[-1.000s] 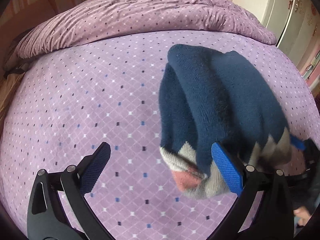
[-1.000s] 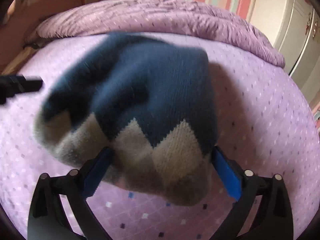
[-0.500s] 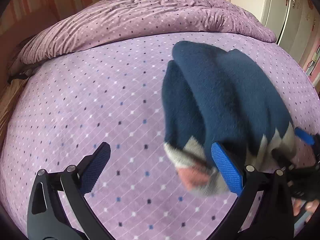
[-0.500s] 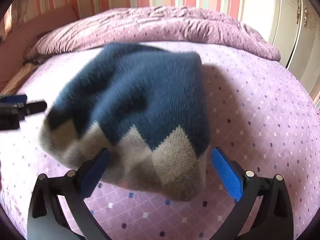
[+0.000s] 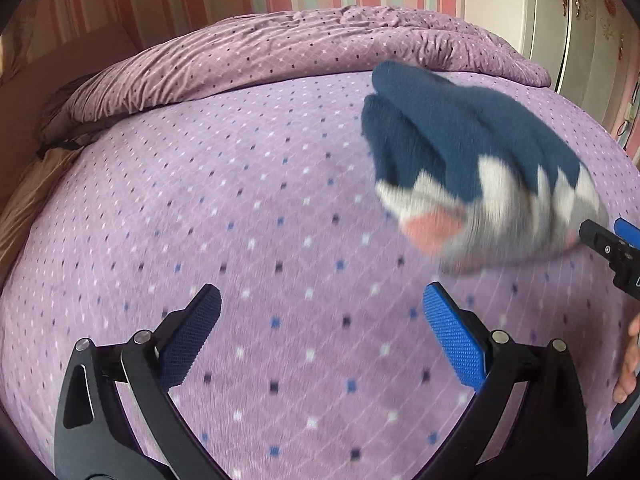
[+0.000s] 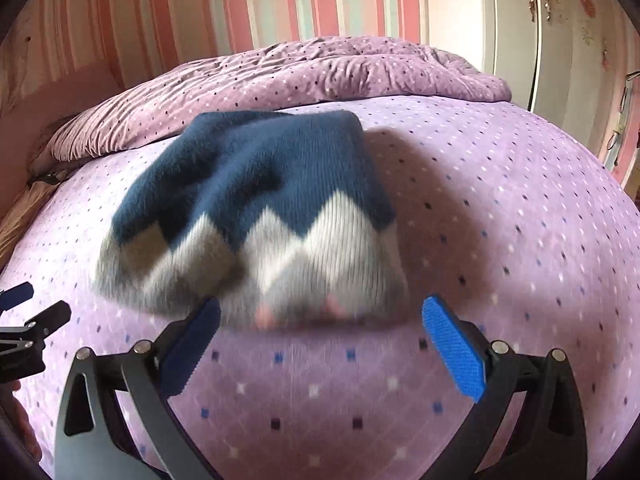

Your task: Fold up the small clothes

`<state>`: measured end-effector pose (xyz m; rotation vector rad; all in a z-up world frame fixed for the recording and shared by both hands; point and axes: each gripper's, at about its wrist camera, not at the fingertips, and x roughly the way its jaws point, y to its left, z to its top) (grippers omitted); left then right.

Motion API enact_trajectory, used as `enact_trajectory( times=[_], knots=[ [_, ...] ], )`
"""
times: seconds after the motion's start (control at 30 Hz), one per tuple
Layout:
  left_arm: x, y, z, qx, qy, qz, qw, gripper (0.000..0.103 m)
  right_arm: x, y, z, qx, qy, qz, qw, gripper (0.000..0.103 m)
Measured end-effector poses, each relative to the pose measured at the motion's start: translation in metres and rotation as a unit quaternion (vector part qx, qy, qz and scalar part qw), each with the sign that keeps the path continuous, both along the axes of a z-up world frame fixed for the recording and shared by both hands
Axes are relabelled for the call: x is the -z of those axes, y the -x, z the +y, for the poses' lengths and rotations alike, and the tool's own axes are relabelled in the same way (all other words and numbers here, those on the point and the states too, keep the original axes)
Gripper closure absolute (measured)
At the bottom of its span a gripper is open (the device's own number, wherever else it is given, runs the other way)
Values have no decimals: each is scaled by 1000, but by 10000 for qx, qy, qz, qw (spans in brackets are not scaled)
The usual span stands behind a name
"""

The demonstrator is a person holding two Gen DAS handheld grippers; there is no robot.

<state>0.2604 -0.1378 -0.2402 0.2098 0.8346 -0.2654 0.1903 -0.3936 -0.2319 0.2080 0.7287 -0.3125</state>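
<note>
Navy wool with a grey and white zigzag hem, our folded knit garment (image 6: 256, 216) lies on the purple bedspread (image 6: 500, 220), and we judge the loose bundle could spring apart, since nothing pins its thick layers. Blur hides whether it has settled flat. Our right gripper (image 6: 320, 344) stands spread, the hem just ahead of its fingers, apparently unclamped. Our left gripper (image 5: 320, 336) is also spread and empty, the garment lying forward to its right.
</note>
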Motion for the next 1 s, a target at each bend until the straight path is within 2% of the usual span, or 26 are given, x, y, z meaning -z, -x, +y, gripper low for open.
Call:
enact_trajectory(
  times=[0.13, 0.23, 0.43, 0.6, 0.67, 0.8, 0.9, 1.0],
  knots=[
    [1, 22, 15, -140, 10, -47, 9999, 3, 3, 20, 12, -21, 100, 4, 9999, 2],
    [-9, 40, 23, -211, 191, -35, 9996, 3, -6, 38, 21, -51, 194, -91, 9998, 2],
    [-21, 67, 38, -532, 135, -26, 9985, 3, -26, 68, 38, -86, 293, -231, 9993, 2],
    [-47, 99, 66, -690, 525, 0, 9962, 3, -50, 100, 62, -233, 429, -250, 9985, 2],
    [-54, 111, 79, -798, 693, 171, 9943, 3, -57, 113, 71, -274, 431, -271, 9983, 2],
    [-61, 133, 91, -813, 504, 418, 9945, 3, -69, 142, 87, -303, 396, -288, 9983, 2],
    [-72, 158, 100, -905, 365, 178, 9951, 3, -75, 162, 97, -299, 335, -285, 9986, 2],
    [-82, 177, 105, -886, 288, 157, 9955, 3, -83, 180, 108, -306, 341, -284, 9985, 2]
  ],
)
